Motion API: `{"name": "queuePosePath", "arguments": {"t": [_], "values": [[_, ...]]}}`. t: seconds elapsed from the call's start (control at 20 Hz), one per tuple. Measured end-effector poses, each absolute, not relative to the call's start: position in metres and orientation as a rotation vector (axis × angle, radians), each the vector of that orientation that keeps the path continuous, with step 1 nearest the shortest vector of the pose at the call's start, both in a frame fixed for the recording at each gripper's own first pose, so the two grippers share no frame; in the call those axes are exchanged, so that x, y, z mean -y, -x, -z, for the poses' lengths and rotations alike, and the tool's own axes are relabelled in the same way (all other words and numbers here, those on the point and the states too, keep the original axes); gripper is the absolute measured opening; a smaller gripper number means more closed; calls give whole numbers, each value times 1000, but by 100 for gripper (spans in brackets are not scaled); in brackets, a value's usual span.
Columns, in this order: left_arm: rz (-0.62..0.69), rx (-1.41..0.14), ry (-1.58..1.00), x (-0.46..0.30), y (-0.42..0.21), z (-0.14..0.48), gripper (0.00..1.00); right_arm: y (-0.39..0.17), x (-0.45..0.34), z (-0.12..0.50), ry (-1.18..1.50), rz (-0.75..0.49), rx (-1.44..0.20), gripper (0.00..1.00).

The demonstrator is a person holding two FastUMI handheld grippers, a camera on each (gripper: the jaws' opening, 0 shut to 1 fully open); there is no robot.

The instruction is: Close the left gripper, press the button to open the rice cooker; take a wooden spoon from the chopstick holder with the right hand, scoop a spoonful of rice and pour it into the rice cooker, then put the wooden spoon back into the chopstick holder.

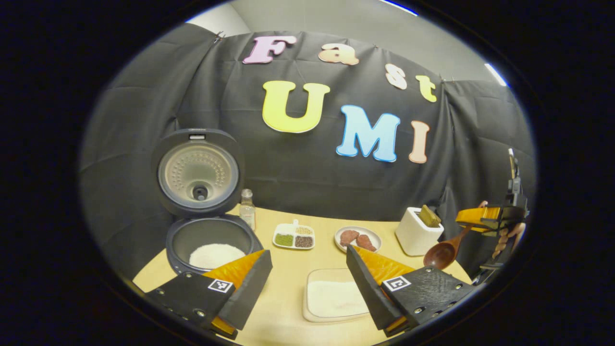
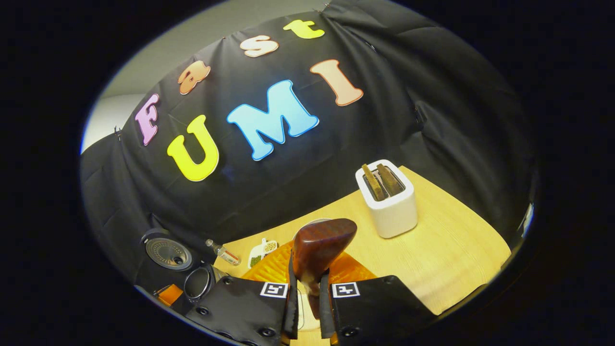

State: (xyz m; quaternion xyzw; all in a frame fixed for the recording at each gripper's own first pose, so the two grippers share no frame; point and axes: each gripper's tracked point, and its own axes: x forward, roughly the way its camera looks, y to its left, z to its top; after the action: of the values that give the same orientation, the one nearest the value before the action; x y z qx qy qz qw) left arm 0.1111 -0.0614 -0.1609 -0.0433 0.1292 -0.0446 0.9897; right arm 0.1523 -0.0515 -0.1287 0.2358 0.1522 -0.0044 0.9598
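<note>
Left tool (image 1: 307,269): fingers spread wide, holding nothing, above the pale wooden bench (image 1: 288,298). Right tool (image 2: 310,300): fingers closed on the handle of the dark brown wooden spoon (image 2: 319,247), bowl raised clear of the bench. Black round rice cooker (image 1: 202,235): lid upright, white rice in the pot, at bench left. White square chopstick holder (image 2: 387,204): standing at bench right, apart from the spoon. Shallow tray of white rice (image 1: 331,298): near the front edge.
</note>
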Motion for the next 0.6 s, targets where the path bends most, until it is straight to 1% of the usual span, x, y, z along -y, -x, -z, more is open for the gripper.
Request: {"name": "queuePosePath", "arguments": {"t": [0.15, 0.4, 0.6], "values": [[76, -266, 79, 89, -113, 166, 97, -149, 77, 152, -480, 16, -354, 19], [63, -246, 61, 121, -106, 159, 98, -144, 96, 182, -519, 11, -412, 19], [19, -244, 23, 115, -97, 156, 98, -145, 98, 213, -497, 4, -470, 19]]}}
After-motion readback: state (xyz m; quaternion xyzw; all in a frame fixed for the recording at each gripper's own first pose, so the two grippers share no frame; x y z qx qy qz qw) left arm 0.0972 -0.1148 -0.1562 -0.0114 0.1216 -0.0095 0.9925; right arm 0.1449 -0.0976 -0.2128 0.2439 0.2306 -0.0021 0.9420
